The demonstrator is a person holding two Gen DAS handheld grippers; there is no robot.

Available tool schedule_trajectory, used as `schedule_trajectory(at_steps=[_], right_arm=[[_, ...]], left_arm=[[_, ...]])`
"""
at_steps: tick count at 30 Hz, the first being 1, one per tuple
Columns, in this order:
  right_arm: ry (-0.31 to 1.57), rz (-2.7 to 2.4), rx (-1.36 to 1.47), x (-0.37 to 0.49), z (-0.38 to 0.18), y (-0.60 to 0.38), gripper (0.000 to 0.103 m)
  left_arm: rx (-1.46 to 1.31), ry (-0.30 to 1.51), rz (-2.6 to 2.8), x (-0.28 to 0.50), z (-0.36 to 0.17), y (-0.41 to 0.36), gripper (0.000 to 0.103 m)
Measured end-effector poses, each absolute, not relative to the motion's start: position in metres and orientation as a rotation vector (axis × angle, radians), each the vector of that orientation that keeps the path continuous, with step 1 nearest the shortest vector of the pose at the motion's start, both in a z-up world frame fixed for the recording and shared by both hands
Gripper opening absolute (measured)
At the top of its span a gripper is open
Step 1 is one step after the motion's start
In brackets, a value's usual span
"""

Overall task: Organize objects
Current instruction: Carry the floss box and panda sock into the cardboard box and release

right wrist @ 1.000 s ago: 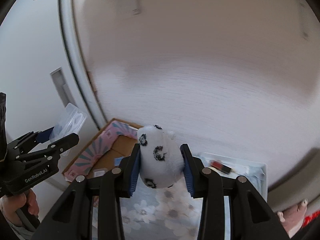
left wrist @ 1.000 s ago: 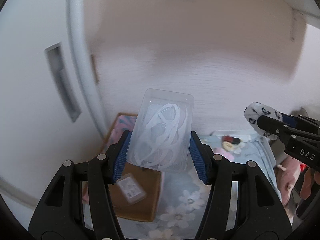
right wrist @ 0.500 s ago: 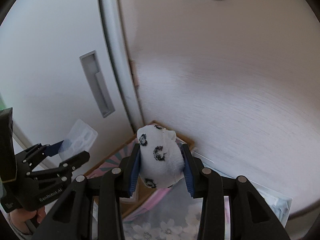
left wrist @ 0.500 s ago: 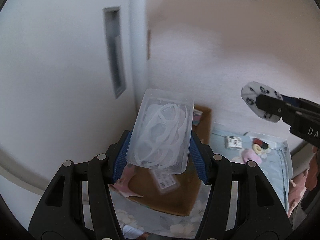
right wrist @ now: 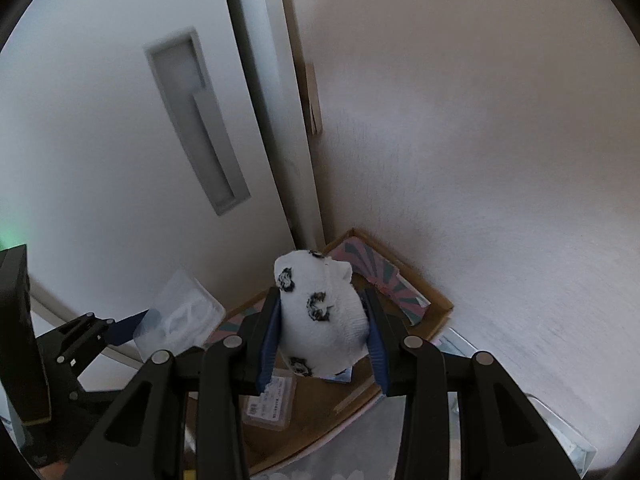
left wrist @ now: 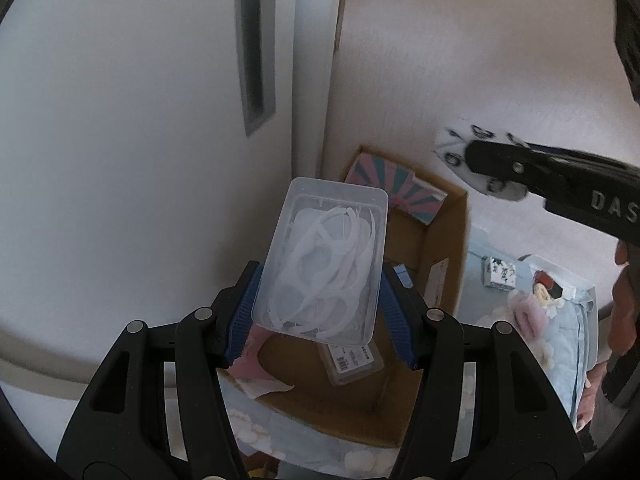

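A: What is the biggest thing here?

B: The white sliding door (right wrist: 120, 140) with its recessed handle (right wrist: 196, 128), beside a pale wall (right wrist: 480, 160). Below, in the corner, an open cardboard box (left wrist: 444, 240) stands on a flowered cloth (left wrist: 560, 340).

A: And inside the box?

B: A pink and teal striped flap (left wrist: 394, 184) and a small clear case with a label (left wrist: 352, 362) lying on the bottom.

A: What do the grippers hold?

B: The left gripper (left wrist: 320, 308) is clenched on a clear plastic box (left wrist: 324, 256) with white plastic pieces inside, above the cardboard box. The right gripper (right wrist: 324, 340) grasps a white sock with black prints (right wrist: 320, 312), rolled up, also over the cardboard box.
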State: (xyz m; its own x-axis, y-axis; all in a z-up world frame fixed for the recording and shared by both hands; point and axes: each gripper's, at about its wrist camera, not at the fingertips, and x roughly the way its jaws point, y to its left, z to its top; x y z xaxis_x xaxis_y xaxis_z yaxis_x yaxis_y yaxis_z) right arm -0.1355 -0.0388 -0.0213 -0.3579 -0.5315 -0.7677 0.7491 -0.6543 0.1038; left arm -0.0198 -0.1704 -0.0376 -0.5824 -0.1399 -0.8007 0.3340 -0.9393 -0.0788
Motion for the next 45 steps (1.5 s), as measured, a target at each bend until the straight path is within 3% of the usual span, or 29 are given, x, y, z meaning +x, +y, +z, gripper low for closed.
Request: schedule_trajectory(at_steps=[17, 30, 32, 33, 34, 35, 36, 37, 41, 45], right_arm=[[0.456, -1.912, 1.289, -0.208, -0.126, -0.092, 0.036], [0.413, -1.839, 1.371, -0.231, -0.157, -0.112, 0.036], [0.393, -1.840, 1.373, -0.233, -0.157, -0.116, 0.041], [0.383, -1.836, 1.377, -0.234, -0.157, -0.117, 0.049], [0.370, -1.839, 1.380, -0.235, -0.157, -0.118, 0.057], [0.356, -1.851, 1.377, -0.236, -0.156, -0.118, 0.080], [0.341, -1.862, 1.372, -0.236, -0.155, -0.117, 0.099], [0.305, -1.874, 1.362, -0.237, -0.154, -0.115, 0.103], [0.162, -1.908, 1.330, -0.225, -0.150, -0.103, 0.103], [0.144, -1.900, 1.358, -0.211, -0.150, -0.101, 0.103]], left_arm=[[1.566, 0.382, -2.491, -0.073, -0.131, -0.166, 0.054], [1.600, 0.384, -2.508, -0.078, -0.147, -0.168, 0.055], [1.587, 0.387, -2.513, -0.075, -0.144, -0.169, 0.058], [1.584, 0.395, -2.515, -0.074, -0.143, -0.170, 0.062], [1.581, 0.406, -2.514, -0.072, -0.141, -0.171, 0.087], [1.575, 0.415, -2.513, -0.070, -0.139, -0.172, 0.102], [1.555, 0.425, -2.521, -0.068, -0.136, -0.173, 0.103], [1.553, 0.433, -2.525, -0.066, -0.134, -0.174, 0.103], [1.551, 0.439, -2.529, -0.064, -0.127, -0.169, 0.103], [1.554, 0.434, -2.535, -0.048, -0.125, -0.152, 0.103]])
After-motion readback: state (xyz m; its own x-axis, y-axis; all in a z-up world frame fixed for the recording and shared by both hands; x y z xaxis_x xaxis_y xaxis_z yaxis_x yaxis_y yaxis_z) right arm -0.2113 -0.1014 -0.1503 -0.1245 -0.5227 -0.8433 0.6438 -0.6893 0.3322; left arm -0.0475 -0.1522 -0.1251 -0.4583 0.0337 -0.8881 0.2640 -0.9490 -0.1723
